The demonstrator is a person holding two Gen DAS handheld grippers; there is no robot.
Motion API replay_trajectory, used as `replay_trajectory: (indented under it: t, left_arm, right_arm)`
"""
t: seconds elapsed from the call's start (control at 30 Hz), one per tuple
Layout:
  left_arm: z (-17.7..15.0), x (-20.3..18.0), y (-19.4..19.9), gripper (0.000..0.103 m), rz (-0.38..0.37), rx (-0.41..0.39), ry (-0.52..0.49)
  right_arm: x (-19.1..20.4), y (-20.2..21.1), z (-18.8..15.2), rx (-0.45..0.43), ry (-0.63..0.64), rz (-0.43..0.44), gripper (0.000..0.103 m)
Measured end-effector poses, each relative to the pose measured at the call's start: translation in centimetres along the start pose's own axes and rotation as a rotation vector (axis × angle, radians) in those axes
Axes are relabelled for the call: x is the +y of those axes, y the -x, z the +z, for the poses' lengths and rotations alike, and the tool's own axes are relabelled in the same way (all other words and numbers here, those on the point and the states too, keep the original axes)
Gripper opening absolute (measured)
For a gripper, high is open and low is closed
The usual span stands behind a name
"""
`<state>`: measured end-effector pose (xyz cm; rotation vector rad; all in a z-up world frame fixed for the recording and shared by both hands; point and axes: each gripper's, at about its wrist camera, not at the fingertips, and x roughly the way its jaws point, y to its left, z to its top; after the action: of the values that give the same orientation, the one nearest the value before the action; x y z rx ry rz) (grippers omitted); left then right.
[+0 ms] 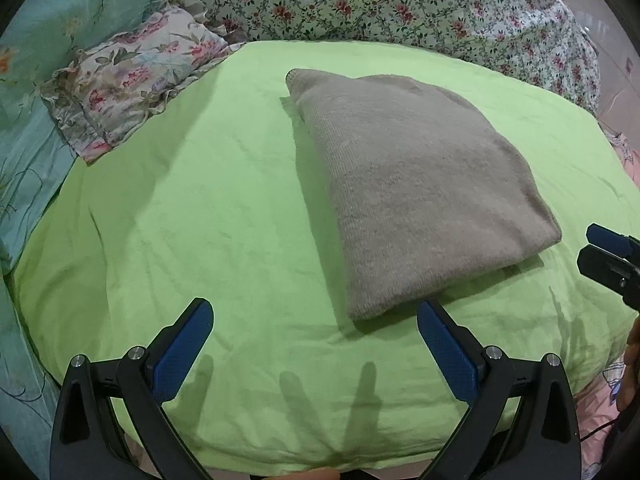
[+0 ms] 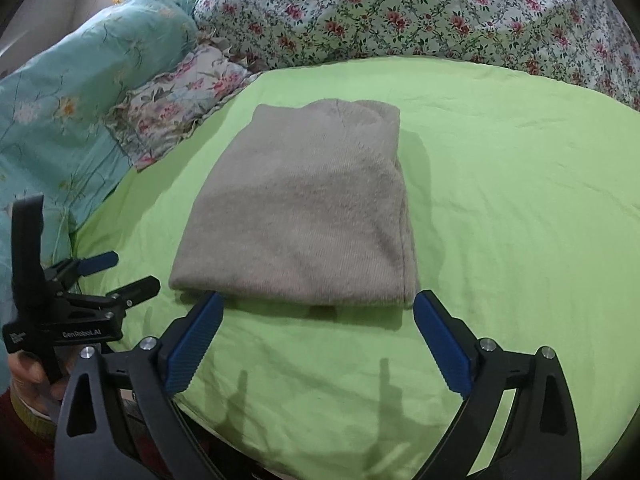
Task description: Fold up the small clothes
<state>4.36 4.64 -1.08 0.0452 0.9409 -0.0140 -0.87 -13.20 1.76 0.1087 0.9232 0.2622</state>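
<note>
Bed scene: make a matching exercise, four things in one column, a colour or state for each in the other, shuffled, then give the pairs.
Things:
1. sweater
2. sheet
3. right claw
4. quilt

Colour or state:
A. open, nothing between the pads
B. plain lime green
C. folded, grey-beige, lying flat
D. white with red flowers

Pairs: 1-C, 2-B, 3-A, 4-D
</note>
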Motion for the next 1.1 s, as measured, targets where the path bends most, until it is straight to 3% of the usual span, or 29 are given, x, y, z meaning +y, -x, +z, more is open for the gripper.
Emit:
replay_trajectory:
  t: [0.57, 1.1]
  left_arm:
    - [-0.5, -1.4, 0.8, 0.102, 0.010, -0.016, -0.060]
    - [2.6, -2.2, 0.0, 0.102, 0.054, -0.034, -0.122]
  right_arm:
    - [0.4, 0.4, -1.8, 0.008, 0.027, -0.017, 0.102]
    - [0.7, -0.7, 2.9, -0.002, 0.143, -0.018, 0.102]
